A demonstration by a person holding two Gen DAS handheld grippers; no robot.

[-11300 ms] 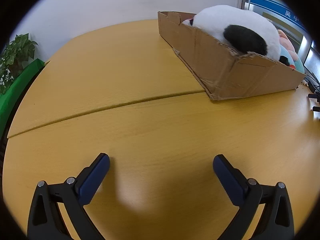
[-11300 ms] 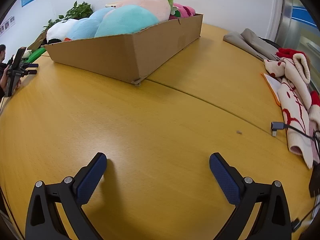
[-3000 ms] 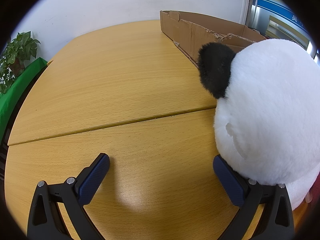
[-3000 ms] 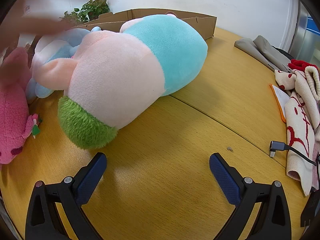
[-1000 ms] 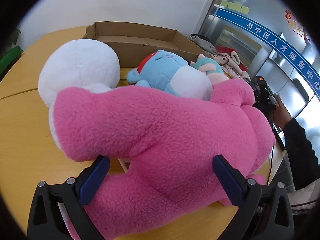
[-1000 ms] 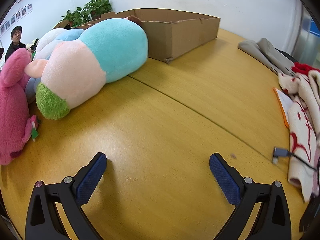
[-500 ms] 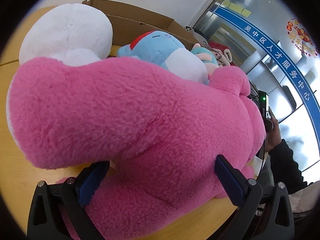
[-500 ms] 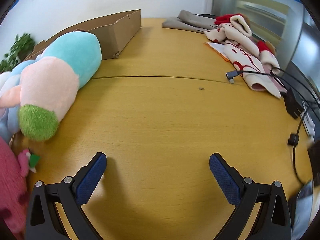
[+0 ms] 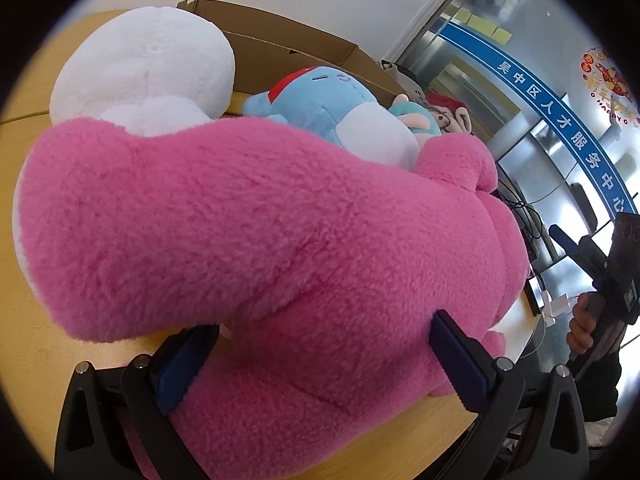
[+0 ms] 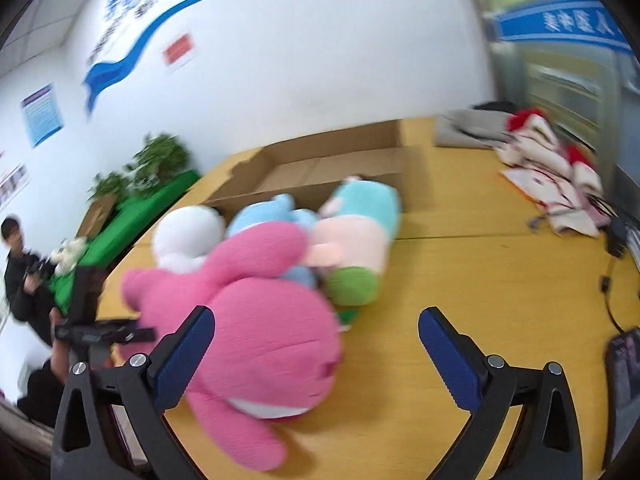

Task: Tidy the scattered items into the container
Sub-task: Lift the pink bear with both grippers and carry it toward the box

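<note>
- The left gripper (image 9: 320,356) is spread wide around the pink plush (image 9: 280,248); its pads flank the fur, but no squeeze is shown, so the plush is not yet grasped.
- The plush lies on the table (image 10: 500,280), against the white plush (image 9: 148,64) and blue plush (image 9: 320,108), just in front of the box (image 10: 328,164), which looks empty.
- The step in hand is judged to be the first pick; next, the jaws would need closing on the pink body, then a lift over the box wall.
- The right gripper (image 10: 316,348) is released, holding nothing, above the table with the pink plush partly between its fingers; this view is blurred.
</note>
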